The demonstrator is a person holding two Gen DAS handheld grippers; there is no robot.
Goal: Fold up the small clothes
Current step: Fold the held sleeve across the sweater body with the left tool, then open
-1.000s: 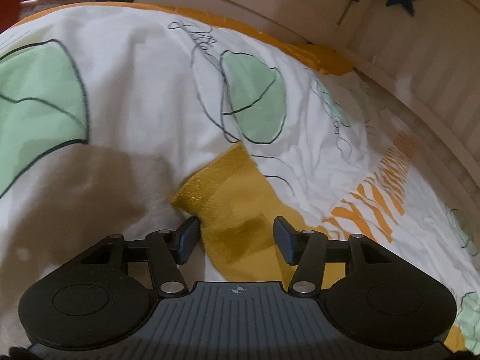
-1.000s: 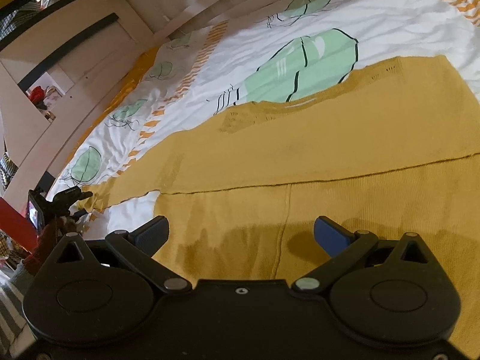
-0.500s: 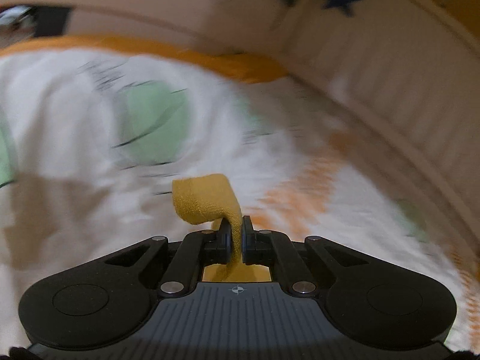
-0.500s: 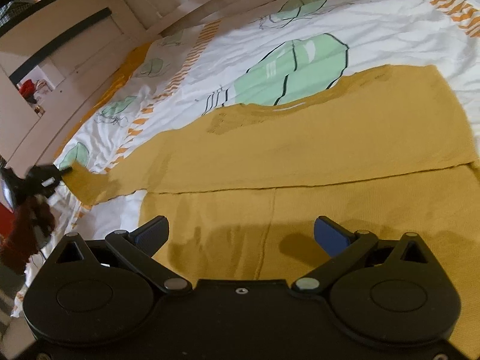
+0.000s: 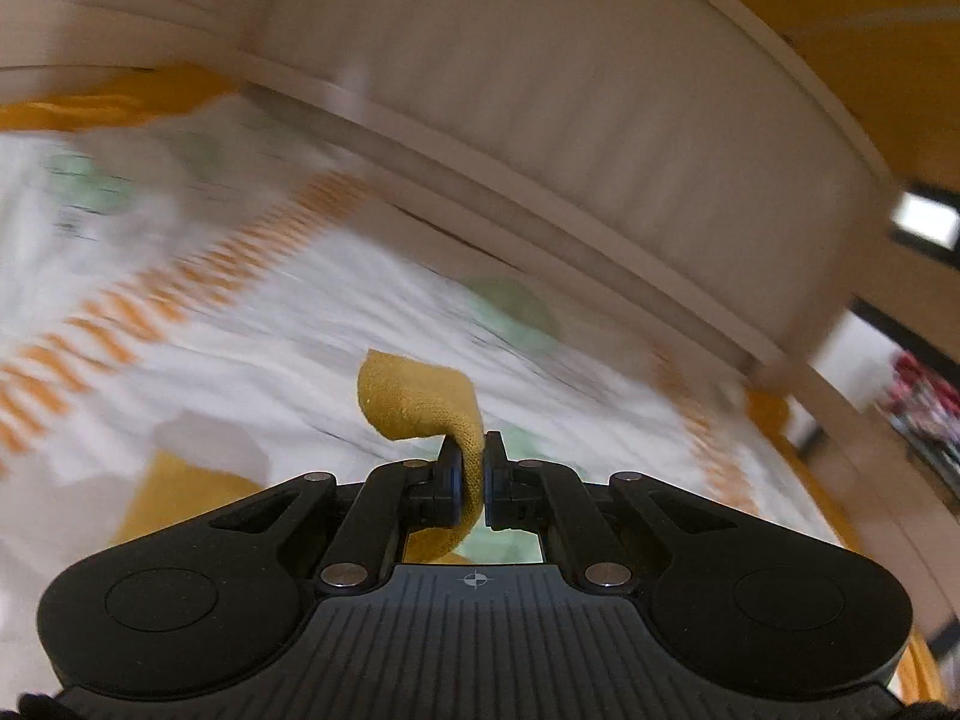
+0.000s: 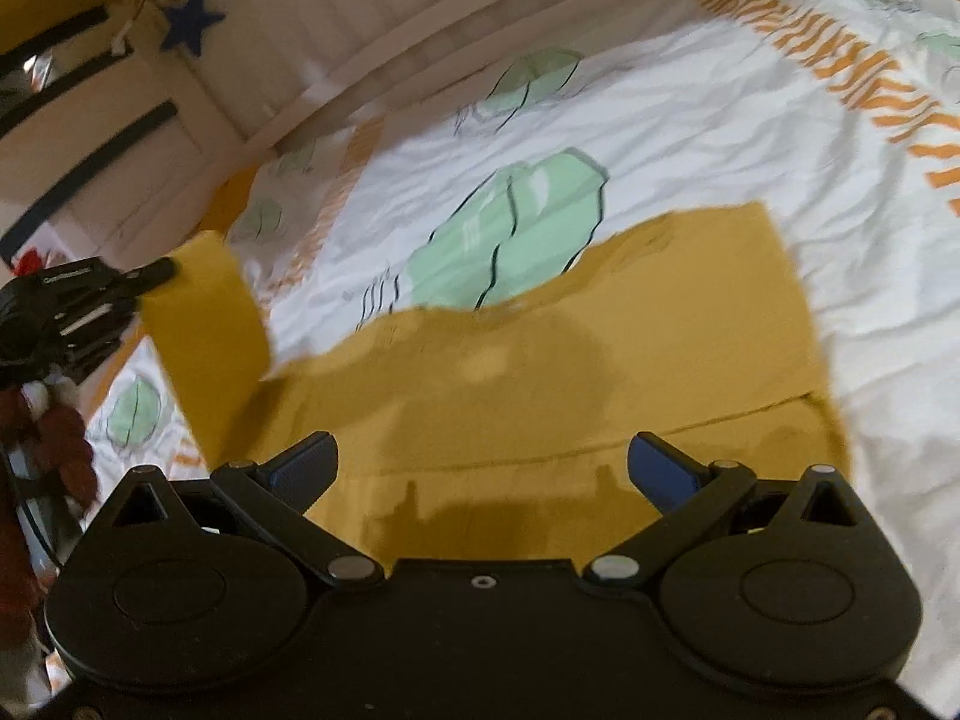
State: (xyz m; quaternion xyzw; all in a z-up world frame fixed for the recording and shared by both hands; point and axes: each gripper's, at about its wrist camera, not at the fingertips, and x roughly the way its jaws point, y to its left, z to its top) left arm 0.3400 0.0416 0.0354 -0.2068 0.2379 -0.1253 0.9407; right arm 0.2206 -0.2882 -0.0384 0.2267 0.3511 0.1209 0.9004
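A mustard-yellow knit top [image 6: 570, 372] lies spread on the bed. My left gripper [image 5: 472, 474] is shut on the cuff of its sleeve [image 5: 420, 405], which curls up above the pads. In the right wrist view the left gripper [image 6: 78, 300] holds that sleeve [image 6: 204, 330] lifted at the far left, above the bed. My right gripper [image 6: 483, 468] is open and empty, hovering over the near part of the top.
The bed has a white cover [image 6: 690, 138] with green leaf shapes and orange stripes. A pale wooden bed rail [image 5: 540, 138] runs along the far side, with a blue star [image 6: 192, 21] hanging on it. The left wrist view is motion-blurred.
My left gripper closed on the sleeve cuff, lifted it off the bed and swung it to the right. The right gripper stayed open over the top.
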